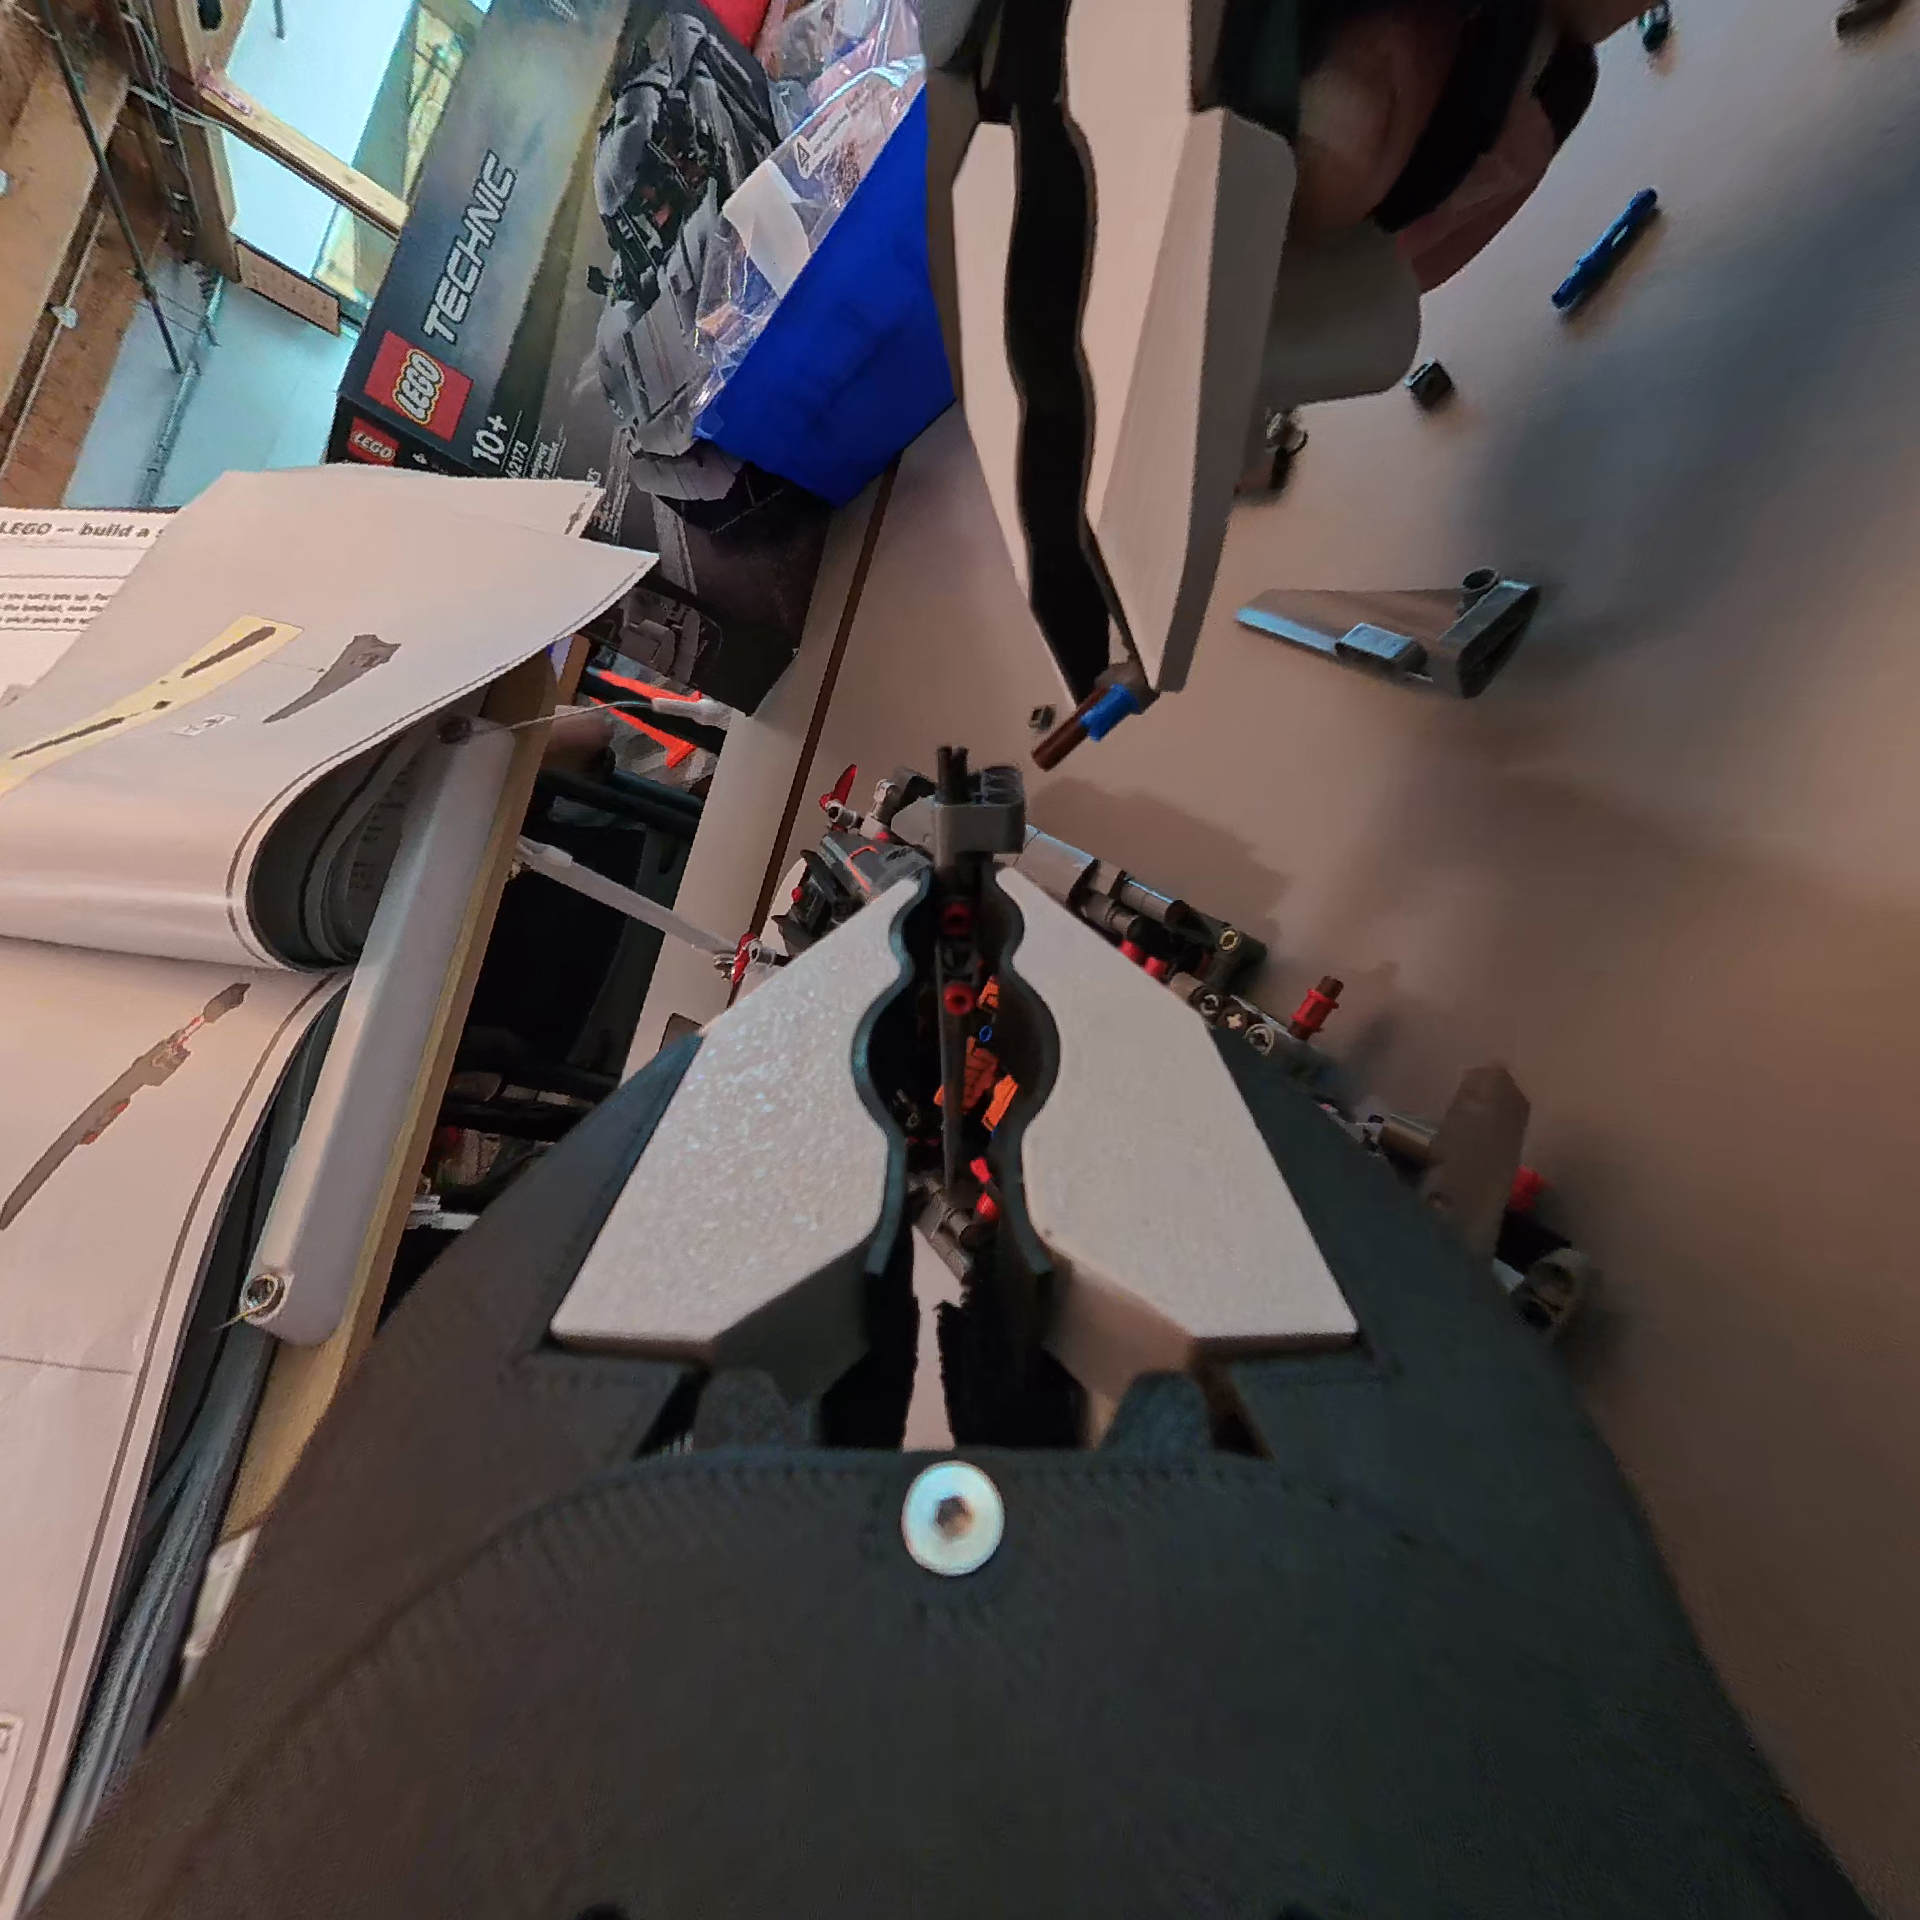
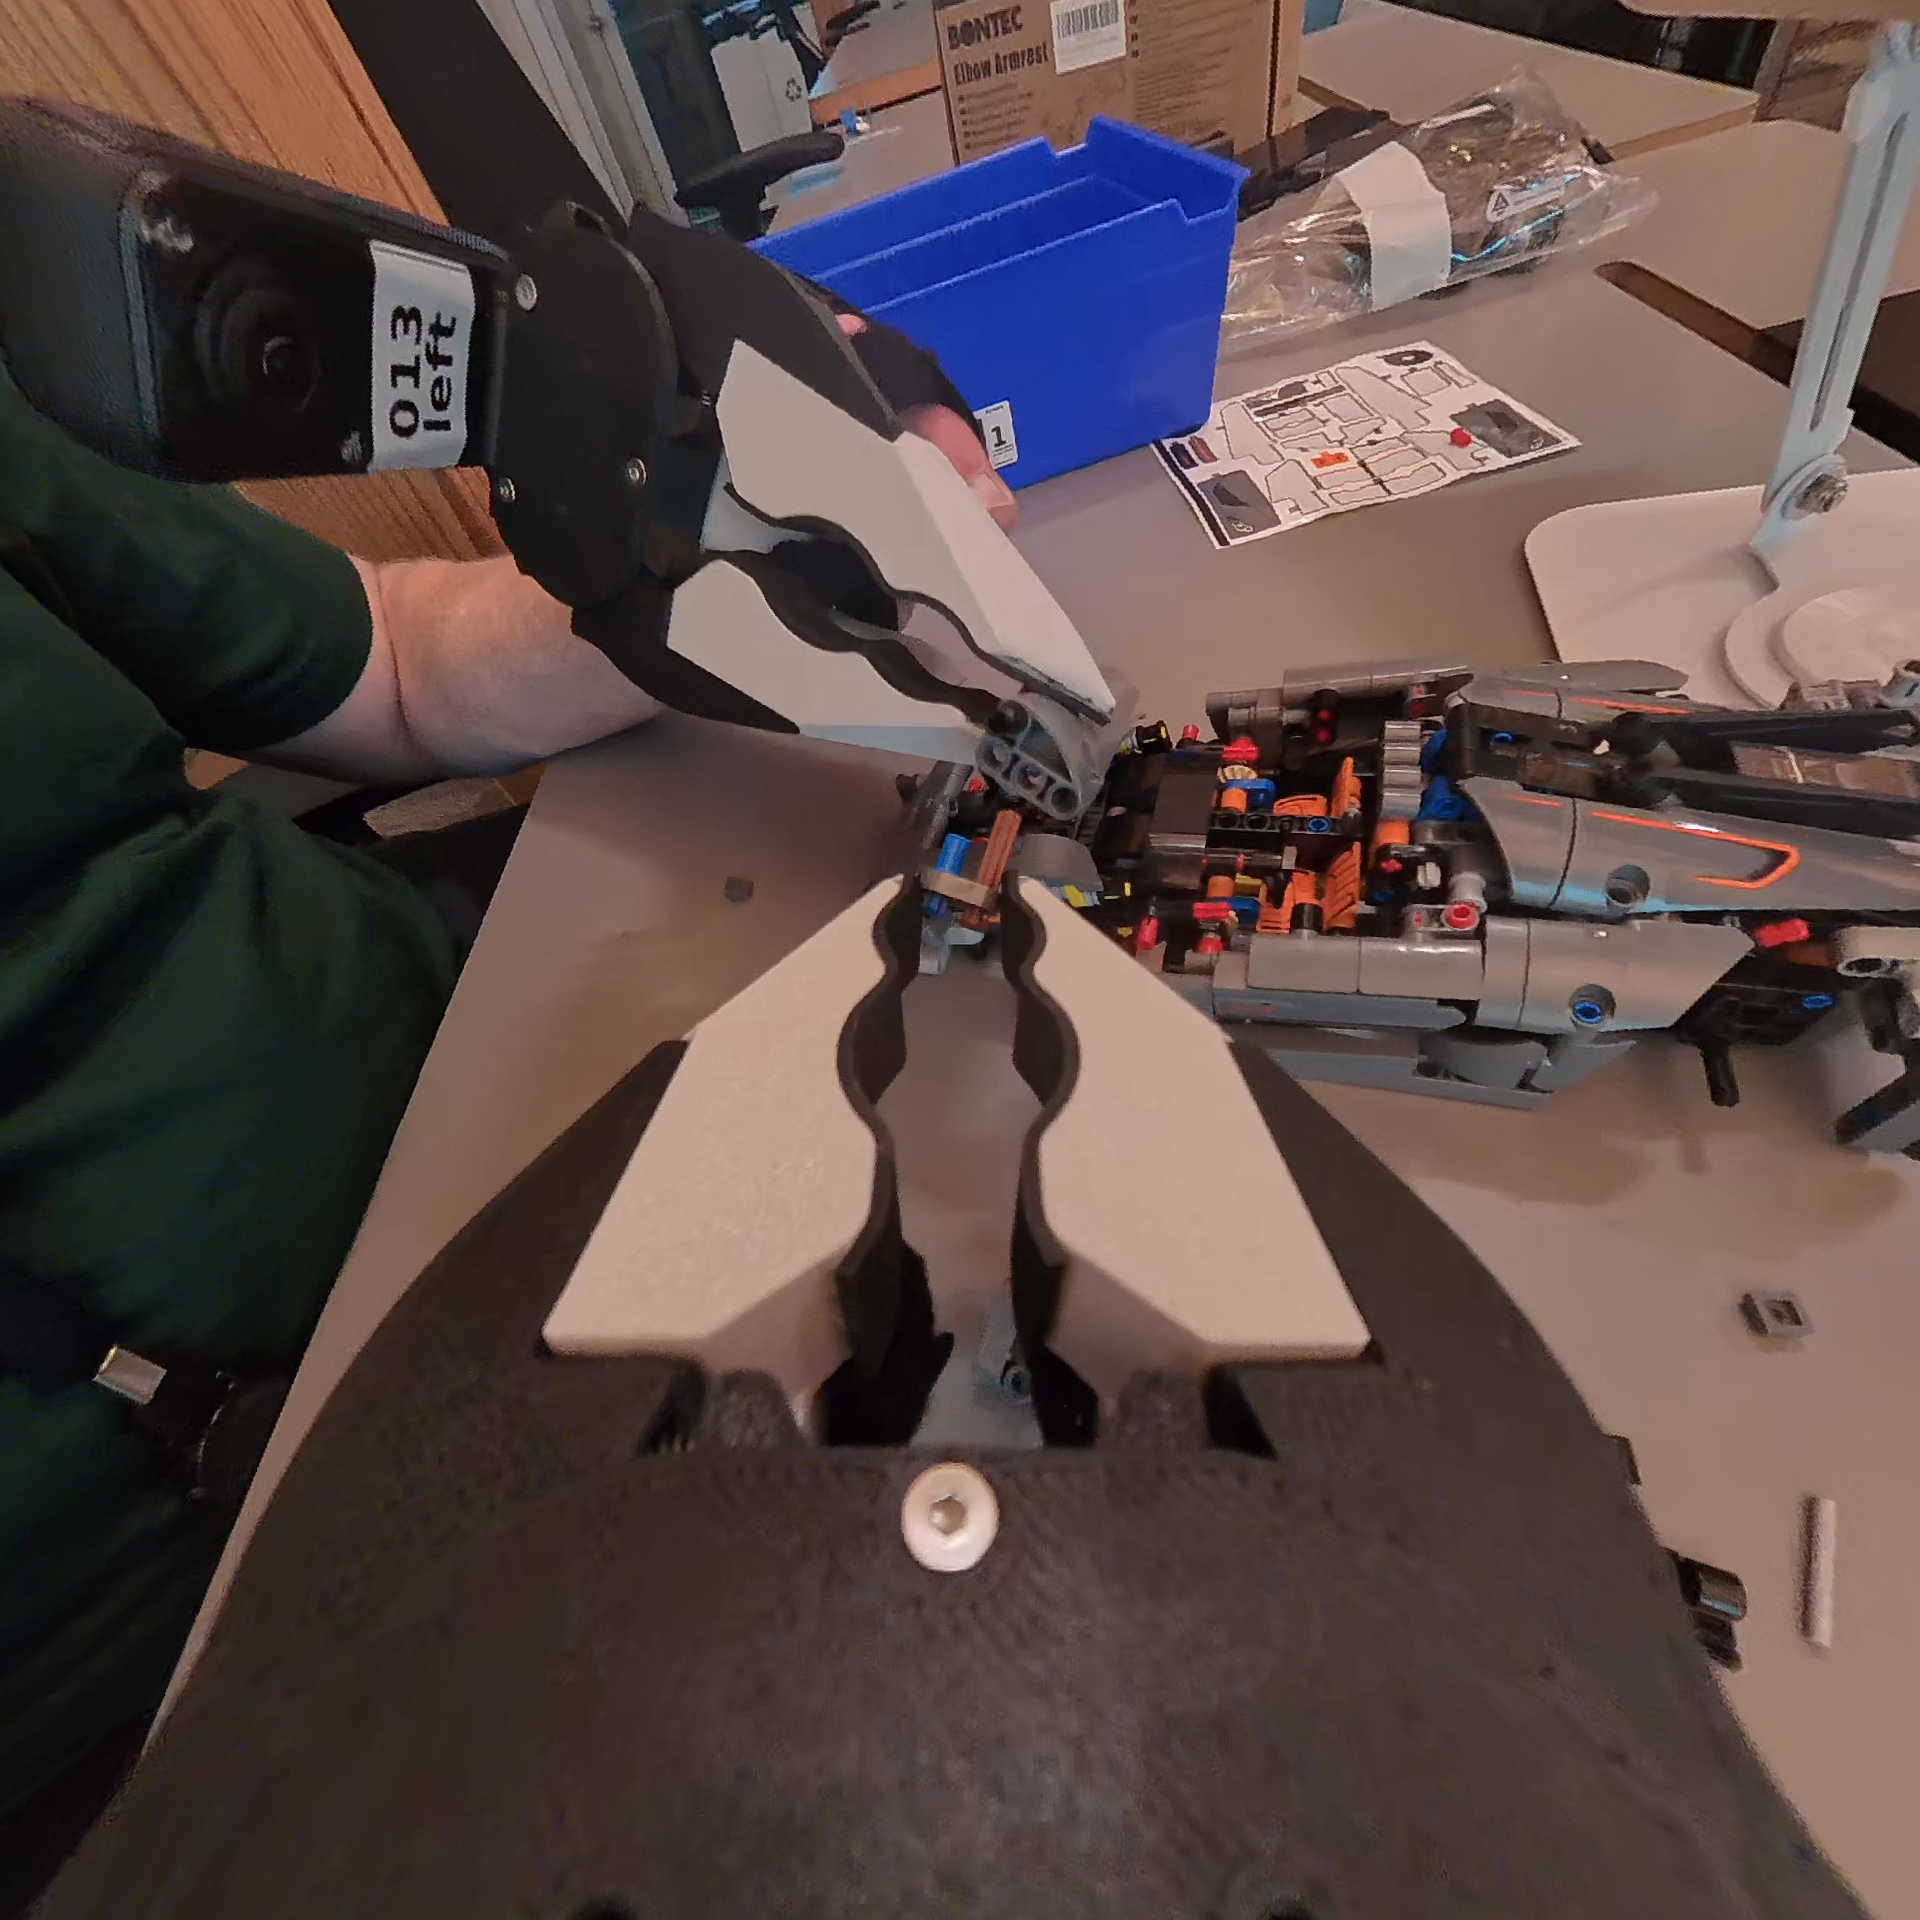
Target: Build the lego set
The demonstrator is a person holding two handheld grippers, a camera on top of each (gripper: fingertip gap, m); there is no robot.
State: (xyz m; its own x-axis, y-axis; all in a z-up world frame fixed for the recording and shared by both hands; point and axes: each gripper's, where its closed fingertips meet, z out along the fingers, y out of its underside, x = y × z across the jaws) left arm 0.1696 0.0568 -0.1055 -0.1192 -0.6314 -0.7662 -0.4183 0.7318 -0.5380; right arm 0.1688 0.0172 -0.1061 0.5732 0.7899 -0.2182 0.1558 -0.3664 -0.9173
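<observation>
A long grey, black and orange Lego model [image 2: 1455,862] lies on the table; its near end also shows in the left wrist view [image 1: 1174,914]. My left gripper [image 1: 961,883] is shut on a grey beam [image 1: 977,816] at that end of the model. The right wrist view shows it too [image 2: 1049,707], coming in from the upper left and clamped on the beam [image 2: 1029,769]. My right gripper [image 2: 961,888] is shut on a small brown-and-blue pin piece [image 2: 982,868], held just below the beam at the model's end. In the left wrist view the right gripper [image 1: 1117,686] holds the pin [image 1: 1086,722] just above the beam.
A blue bin [image 2: 1039,301], a sticker sheet [image 2: 1361,436], a bag of parts [image 2: 1434,208] and a white stand base [image 2: 1662,582] lie behind the model. The set's box [image 1: 540,312] and open instruction booklet [image 1: 208,727] stand left. A grey panel [image 1: 1392,634], a blue pin [image 1: 1605,249] and small pieces [image 2: 1771,1314] lie loose. One gripper's finger ends stand about 4 centimeters off the other's.
</observation>
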